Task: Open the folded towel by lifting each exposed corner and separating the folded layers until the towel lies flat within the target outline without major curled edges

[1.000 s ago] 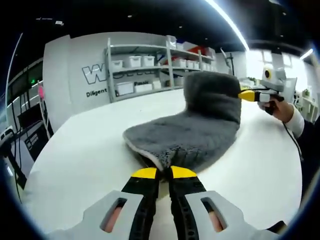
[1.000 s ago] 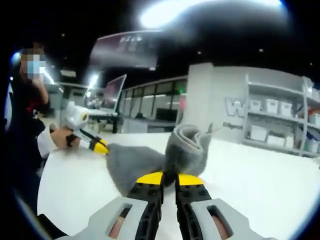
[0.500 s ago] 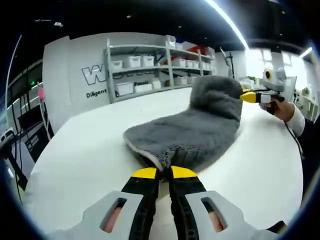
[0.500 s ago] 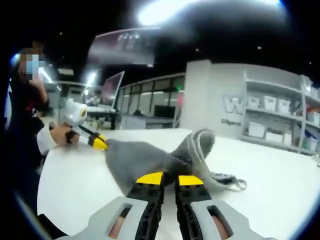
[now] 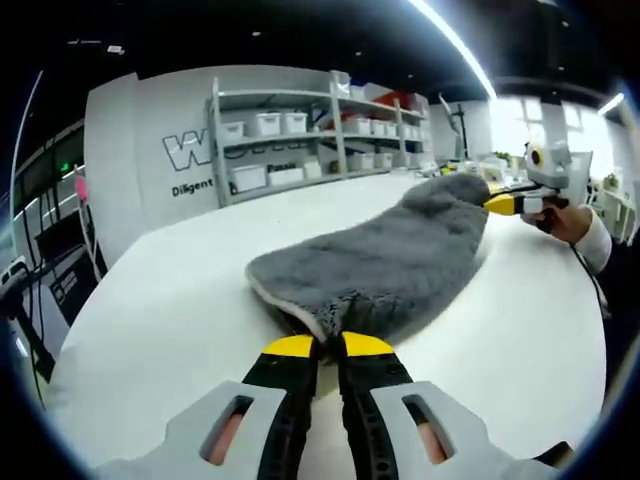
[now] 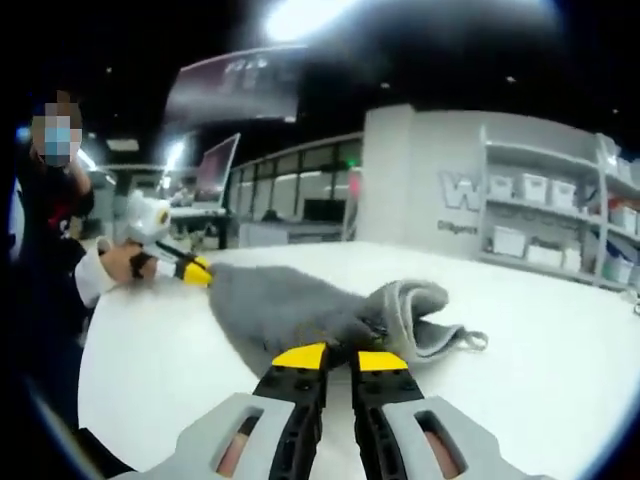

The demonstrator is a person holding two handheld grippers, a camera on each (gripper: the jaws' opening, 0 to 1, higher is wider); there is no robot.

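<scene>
Towel (image 5: 385,268), grey, stretched across white table (image 5: 170,310); left gripper (image 5: 328,346) and right gripper (image 6: 339,357) each pinch an edge.

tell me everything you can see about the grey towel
The towel is dark grey and fluffy like terry cloth, with a paler hemmed edge. It lies stretched long on the white table, held at both ends: the left tongs are shut on the near edge, the right tongs on the opposite end. In the right gripper view, one corner beside the tongs is curled over into a roll, with a small loop tag trailing onto the table.
</scene>
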